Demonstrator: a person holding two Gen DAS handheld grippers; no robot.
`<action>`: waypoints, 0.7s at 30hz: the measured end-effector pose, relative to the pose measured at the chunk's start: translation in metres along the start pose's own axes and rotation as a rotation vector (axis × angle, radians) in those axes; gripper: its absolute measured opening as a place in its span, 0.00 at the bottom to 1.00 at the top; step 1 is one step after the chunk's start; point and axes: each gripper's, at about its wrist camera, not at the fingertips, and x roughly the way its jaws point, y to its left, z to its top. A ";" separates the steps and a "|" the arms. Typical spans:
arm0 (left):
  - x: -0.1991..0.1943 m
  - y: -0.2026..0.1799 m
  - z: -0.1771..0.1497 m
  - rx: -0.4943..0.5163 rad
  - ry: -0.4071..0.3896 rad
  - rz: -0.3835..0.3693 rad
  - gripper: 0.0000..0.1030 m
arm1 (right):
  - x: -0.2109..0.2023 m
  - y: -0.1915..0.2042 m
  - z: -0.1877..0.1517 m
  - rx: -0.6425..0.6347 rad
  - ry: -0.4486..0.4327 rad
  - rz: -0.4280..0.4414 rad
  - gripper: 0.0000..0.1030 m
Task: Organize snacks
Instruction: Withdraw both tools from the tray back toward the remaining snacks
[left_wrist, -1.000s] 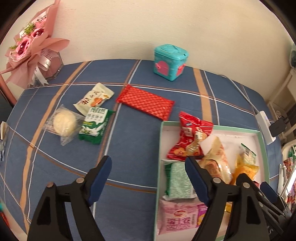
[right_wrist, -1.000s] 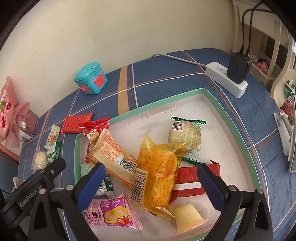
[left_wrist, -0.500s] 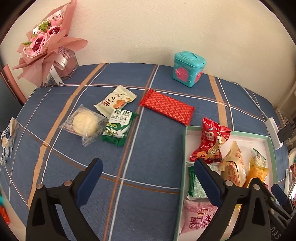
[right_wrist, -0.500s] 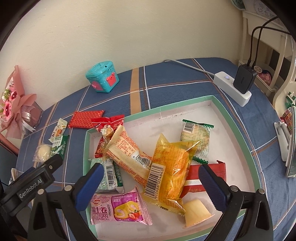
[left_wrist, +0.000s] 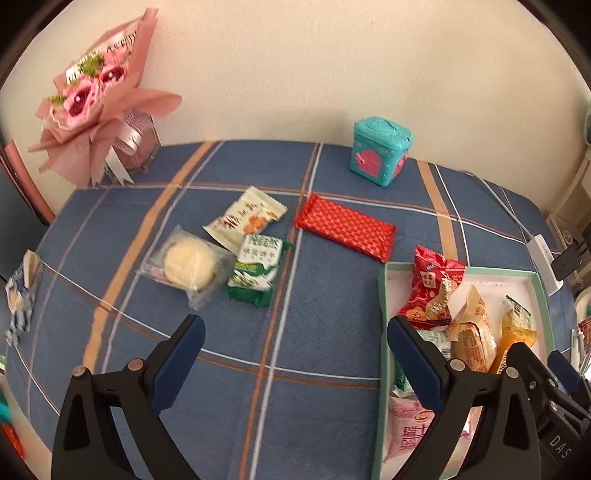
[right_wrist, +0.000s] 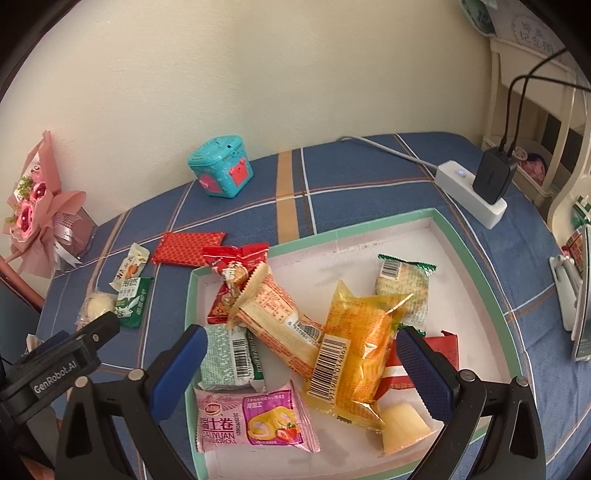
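A green-rimmed white tray (right_wrist: 476, 258) holds several snack packs, among them a yellow pack (right_wrist: 354, 350) and a pink roll pack (right_wrist: 251, 421). On the blue plaid cloth lie a red bar (left_wrist: 345, 227), a green-and-white pack (left_wrist: 256, 269), a cream pack (left_wrist: 245, 218) and a clear-wrapped bun (left_wrist: 188, 264). My left gripper (left_wrist: 295, 354) is open and empty above the cloth, short of these loose snacks, with the tray (left_wrist: 382, 291) to its right. My right gripper (right_wrist: 301, 365) is open and empty above the tray.
A teal toy box (left_wrist: 380, 155) stands at the back by the wall. A pink bouquet (left_wrist: 92, 99) stands at the back left. A white power strip (right_wrist: 469, 195) with a black plug lies right of the tray. A crumpled wrapper (left_wrist: 22, 291) lies at the cloth's left edge.
My left gripper has swung left, away from the tray and towards the loose snacks. My right gripper has drawn back a little over the tray. Both stay open.
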 end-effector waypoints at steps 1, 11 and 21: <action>-0.002 0.002 0.001 0.004 -0.002 0.008 0.96 | 0.000 0.002 0.000 -0.006 -0.002 0.001 1.00; 0.002 0.067 0.010 -0.094 0.016 0.060 0.96 | 0.002 0.037 -0.003 -0.055 0.022 0.071 1.00; 0.024 0.162 0.007 -0.319 0.073 0.076 0.96 | 0.013 0.104 -0.019 -0.187 0.075 0.159 1.00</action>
